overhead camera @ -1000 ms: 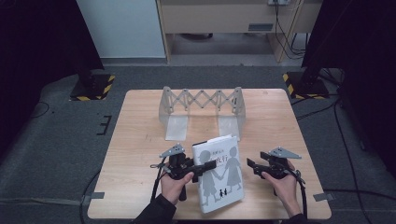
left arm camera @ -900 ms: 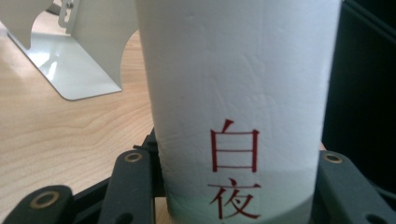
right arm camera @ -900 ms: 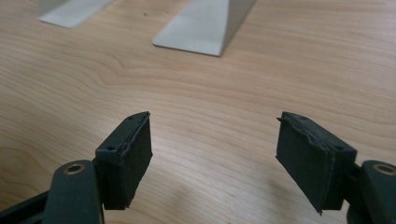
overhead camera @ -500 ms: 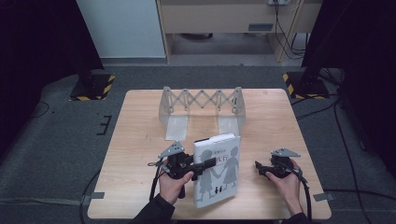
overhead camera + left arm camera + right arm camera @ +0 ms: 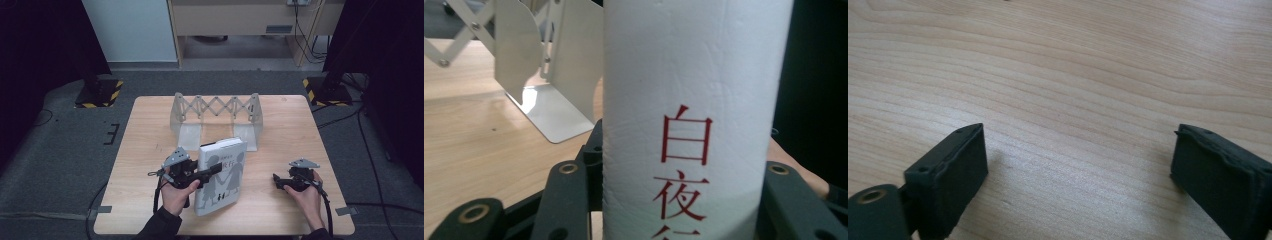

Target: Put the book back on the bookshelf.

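Landmark: the expanding metal book rack [image 5: 216, 116], standing at the far middle of the wooden tabletop [image 5: 145, 150], scissor-lattice across its back, flat foot plates toward the person.

Book [image 5: 222, 175]: white cover, grey silhouettes of two figures holding hands, red characters. It sits just in front of the rack's right-hand foot plate, on the person's side of it, lifted at its far end and tilted, with the near end low toward the tabletop edge. In the left gripper view the white spine [image 5: 696, 115] stands upright, red characters running down it; the rack's plate [image 5: 551, 107] lies behind it to the left.

Left gripper [image 5: 212, 171]: in front of the rack, left of the book, reaching onto the book from that side. Its fingers [image 5: 566, 200] are clamped on the book, one black finger on each side of the spine in the left gripper view. The left hand [image 5: 176, 192] holds the gripper from below.

Right gripper [image 5: 276, 181]: well right of the book, in front of and beyond the rack's right end, low over bare tabletop. Its fingers [image 5: 955, 170] stand wide apart with nothing between them; wood grain shows through the gap. The right hand [image 5: 306, 195] holds it, cable [image 5: 327, 210] trailing back toward the person.
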`<state>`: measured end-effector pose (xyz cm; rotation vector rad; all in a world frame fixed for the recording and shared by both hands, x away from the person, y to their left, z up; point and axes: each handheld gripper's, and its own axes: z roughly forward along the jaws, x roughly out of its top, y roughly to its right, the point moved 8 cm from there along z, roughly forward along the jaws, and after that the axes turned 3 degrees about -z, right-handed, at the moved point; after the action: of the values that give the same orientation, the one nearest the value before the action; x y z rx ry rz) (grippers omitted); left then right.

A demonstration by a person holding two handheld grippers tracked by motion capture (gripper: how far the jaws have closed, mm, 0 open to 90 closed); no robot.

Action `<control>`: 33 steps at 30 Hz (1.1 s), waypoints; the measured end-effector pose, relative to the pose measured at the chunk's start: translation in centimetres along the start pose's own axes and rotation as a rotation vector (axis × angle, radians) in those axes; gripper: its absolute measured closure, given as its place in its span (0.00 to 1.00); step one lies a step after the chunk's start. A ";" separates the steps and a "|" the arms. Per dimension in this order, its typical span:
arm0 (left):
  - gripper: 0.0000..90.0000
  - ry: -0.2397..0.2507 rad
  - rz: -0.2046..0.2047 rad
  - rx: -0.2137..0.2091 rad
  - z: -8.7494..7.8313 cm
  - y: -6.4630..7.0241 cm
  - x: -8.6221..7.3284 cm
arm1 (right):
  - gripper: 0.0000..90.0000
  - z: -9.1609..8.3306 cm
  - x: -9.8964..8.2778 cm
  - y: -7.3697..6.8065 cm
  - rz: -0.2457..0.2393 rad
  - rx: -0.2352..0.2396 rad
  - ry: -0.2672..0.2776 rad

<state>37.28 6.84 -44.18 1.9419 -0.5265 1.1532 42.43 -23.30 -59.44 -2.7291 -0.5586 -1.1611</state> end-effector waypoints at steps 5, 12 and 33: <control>0.58 0.027 -0.003 0.021 -1.0 -0.5 1.0 | 0.07 0.0 0.0 0.0 0.002 0.000 -0.002; 0.58 0.070 0.002 0.078 -2.8 -1.6 2.4 | 0.07 0.0 0.0 0.0 0.004 -0.002 -0.003; 0.58 0.141 0.016 0.255 -6.4 -6.4 5.8 | 0.07 0.0 0.0 0.0 0.005 -0.004 -0.002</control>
<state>41.14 15.99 -40.14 2.0524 -0.3328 1.4121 42.47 -23.31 -59.48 -2.7340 -0.5498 -1.1590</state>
